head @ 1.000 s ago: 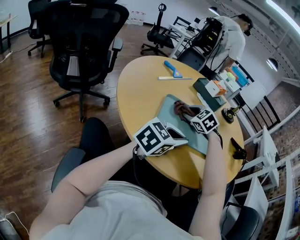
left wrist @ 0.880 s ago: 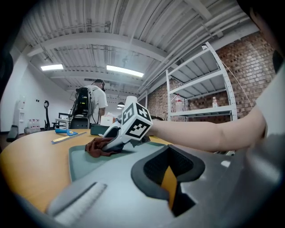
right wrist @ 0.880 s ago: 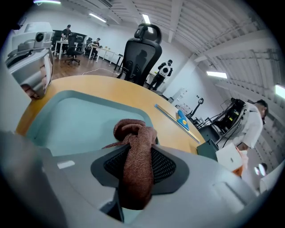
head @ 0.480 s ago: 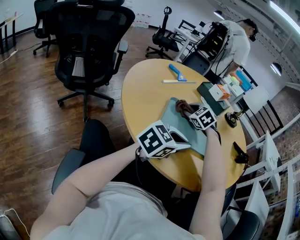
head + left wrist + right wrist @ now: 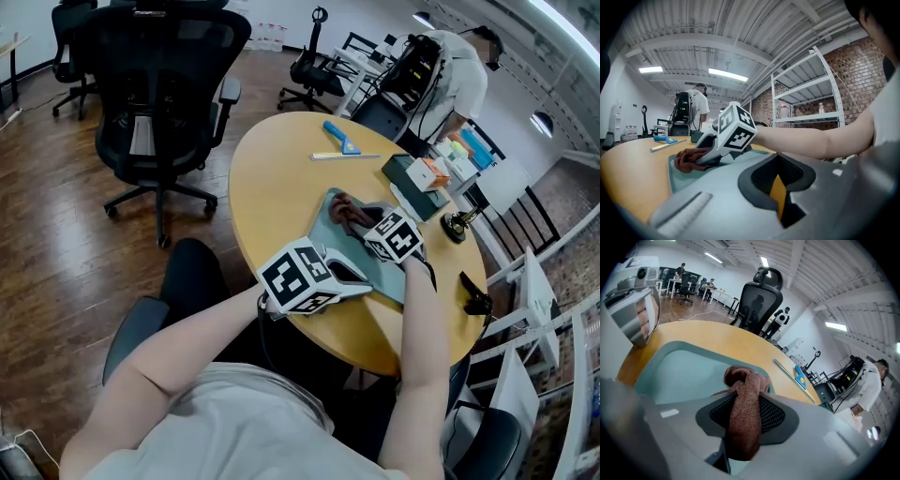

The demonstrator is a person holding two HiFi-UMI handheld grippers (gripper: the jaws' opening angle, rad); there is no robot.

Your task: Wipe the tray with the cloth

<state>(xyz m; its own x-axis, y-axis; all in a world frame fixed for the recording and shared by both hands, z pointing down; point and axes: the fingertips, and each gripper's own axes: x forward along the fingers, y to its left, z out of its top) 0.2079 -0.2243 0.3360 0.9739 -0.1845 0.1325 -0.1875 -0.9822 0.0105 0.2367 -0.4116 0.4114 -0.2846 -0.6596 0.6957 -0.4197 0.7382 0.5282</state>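
Cloth [image 5: 349,214] on tray [image 5: 329,234], tray on tbl [image 5: 272,187] — ruler [image 5: 345,157] behind.

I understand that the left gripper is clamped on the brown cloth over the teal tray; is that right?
Not quite: it is the right gripper that is clamped on the brown cloth over the teal tray. The right gripper view shows the cloth pinched between its jaws, with the bunched end lying on the tray.

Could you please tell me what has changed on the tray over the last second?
The right gripper, shut on the brown cloth, slid it a little across the tray toward its far end. The left gripper stayed at the tray's near edge, and the grip on the cloth held.
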